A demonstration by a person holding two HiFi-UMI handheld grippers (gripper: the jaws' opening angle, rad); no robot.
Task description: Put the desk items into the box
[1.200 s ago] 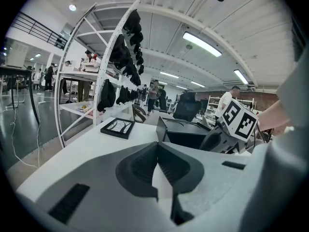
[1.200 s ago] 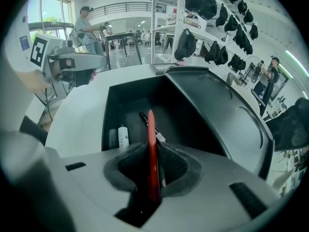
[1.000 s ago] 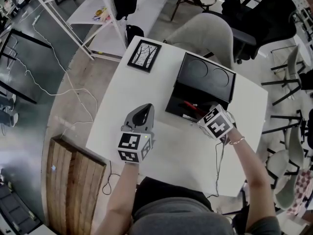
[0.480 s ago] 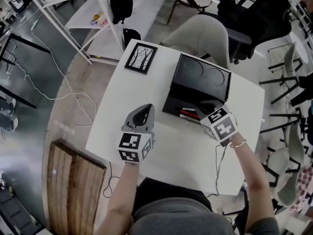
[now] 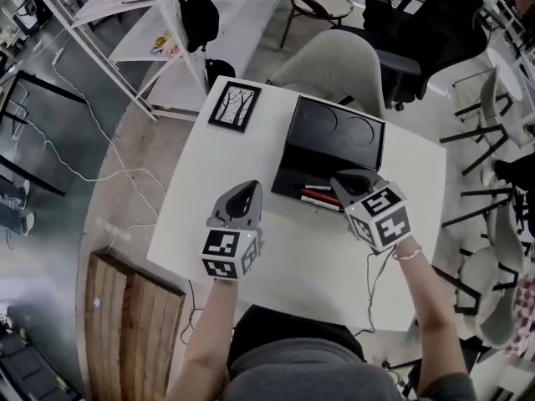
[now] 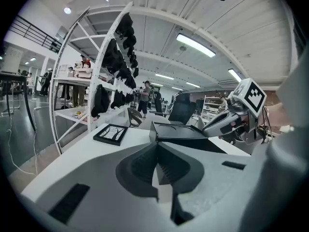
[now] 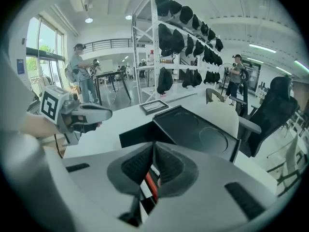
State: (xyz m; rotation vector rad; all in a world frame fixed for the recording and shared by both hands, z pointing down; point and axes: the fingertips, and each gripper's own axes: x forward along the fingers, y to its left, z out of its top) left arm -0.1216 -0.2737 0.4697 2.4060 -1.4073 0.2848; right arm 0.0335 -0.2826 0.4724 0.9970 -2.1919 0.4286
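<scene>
A black box (image 5: 287, 172) stands open on the white table (image 5: 292, 253), its lid (image 5: 334, 128) laid back on the far side. Pens (image 5: 316, 196), one of them red (image 7: 149, 180), lie inside along the near wall. My right gripper (image 5: 343, 178) hovers over the box's near right corner; its jaws are closing, almost together, with nothing between them (image 7: 153, 148). My left gripper (image 5: 247, 189) hangs over bare table left of the box, shut and empty (image 6: 157, 149). A black-framed tree picture (image 5: 234, 107) lies at the table's far left corner.
A grey chair (image 5: 334, 61) stands behind the table, with black office chairs (image 5: 418, 23) beyond it. A white rack hung with black caps (image 7: 186, 21) rises at the far left. A wooden board (image 5: 125, 324) and cables lie on the floor to the left.
My right gripper has drawn back out of the box and its jaws have come together. The pens stay in the box. My left gripper has held still.
</scene>
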